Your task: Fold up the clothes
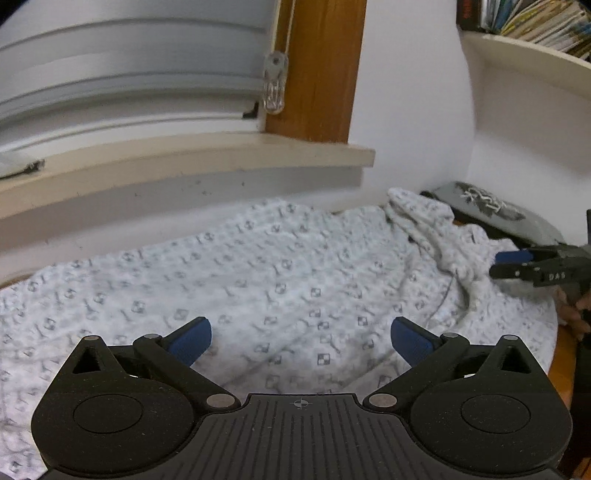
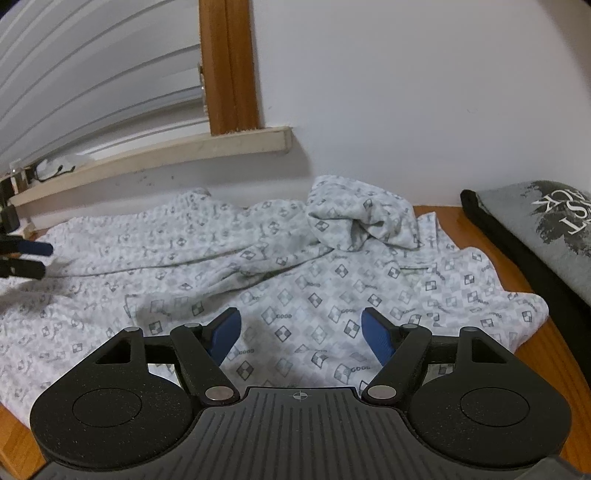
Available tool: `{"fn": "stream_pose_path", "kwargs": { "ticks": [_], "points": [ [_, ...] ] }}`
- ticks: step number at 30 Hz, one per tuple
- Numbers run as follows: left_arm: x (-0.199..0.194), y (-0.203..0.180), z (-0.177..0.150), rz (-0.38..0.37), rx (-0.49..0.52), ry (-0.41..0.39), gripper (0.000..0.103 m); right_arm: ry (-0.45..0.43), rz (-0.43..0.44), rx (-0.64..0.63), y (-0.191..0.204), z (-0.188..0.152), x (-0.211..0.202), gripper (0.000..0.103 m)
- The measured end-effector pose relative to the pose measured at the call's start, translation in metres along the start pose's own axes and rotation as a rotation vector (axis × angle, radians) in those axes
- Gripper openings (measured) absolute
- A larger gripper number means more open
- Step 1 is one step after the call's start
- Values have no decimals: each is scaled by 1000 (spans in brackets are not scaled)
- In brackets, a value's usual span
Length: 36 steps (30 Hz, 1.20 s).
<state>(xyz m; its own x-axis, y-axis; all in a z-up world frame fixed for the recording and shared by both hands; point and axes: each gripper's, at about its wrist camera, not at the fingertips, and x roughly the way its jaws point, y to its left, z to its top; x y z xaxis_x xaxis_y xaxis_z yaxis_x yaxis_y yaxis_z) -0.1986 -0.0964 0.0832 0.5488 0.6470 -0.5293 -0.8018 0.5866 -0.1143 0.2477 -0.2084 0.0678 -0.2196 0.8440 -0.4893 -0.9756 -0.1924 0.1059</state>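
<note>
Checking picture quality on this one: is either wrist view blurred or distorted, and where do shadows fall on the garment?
Left wrist view: motion blur softens the white patterned garment and the grey slatted shutter; fisheye bends the beige window sill. Right wrist view: sharper, the print reads clearly, and a soft shadow lies on the cloth by the open right gripper. No glare in either.

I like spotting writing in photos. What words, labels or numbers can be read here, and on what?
"GOOD": printed small beside the checked diamonds, repeated across the patterned shirt.
"DAS": on the right gripper, seen from the left wrist view.
Grey folded garment: large white print, upside down and cut off, not readable whole.
Book spines on the shelf: too blurred.
</note>
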Motion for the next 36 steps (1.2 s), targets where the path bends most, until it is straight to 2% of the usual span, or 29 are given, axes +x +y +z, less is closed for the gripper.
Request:
{"fn": "stream_pose_path", "kwargs": {
  "ticks": [5, 9, 21, 22, 25, 27, 29, 32, 34, 36],
  "points": [
    [7, 9, -4, -29, -46, 30, 103, -1, -2, 4, 0, 0, 0, 71],
    [16, 12, -4, -17, -70, 87, 103, 2, -7, 4, 1, -1, 1, 71],
    [8, 15, -7, -40, -81, 85, 103, 51, -21, -21, 2, 0, 9, 72],
    [7, 14, -7, -33, -64, 91, 103, 58, -21, -25, 2, 0, 10, 73],
    [-8, 20, -11, 55, -3, 99, 103, 67, -18, -31, 2, 1, 11, 74],
    [-25, 33, -12, 113, 17, 66, 103, 60, -11, -27, 0, 1, 10, 76],
    [-44, 50, -12, 170, -3, 6, 103, 56, -7, -19, -1, 0, 10, 76],
    [-59, 69, -10, 170, -61, -53, 103, 56, -2, -12, -2, 0, 10, 76],
    [-58, 72, -8, 150, -76, -45, 103, 55, -1, -10, -2, 0, 10, 76],
    [-49, 72, -11, 141, -56, -1, 103, 55, -3, -10, -2, 0, 10, 76]
  ]
}}
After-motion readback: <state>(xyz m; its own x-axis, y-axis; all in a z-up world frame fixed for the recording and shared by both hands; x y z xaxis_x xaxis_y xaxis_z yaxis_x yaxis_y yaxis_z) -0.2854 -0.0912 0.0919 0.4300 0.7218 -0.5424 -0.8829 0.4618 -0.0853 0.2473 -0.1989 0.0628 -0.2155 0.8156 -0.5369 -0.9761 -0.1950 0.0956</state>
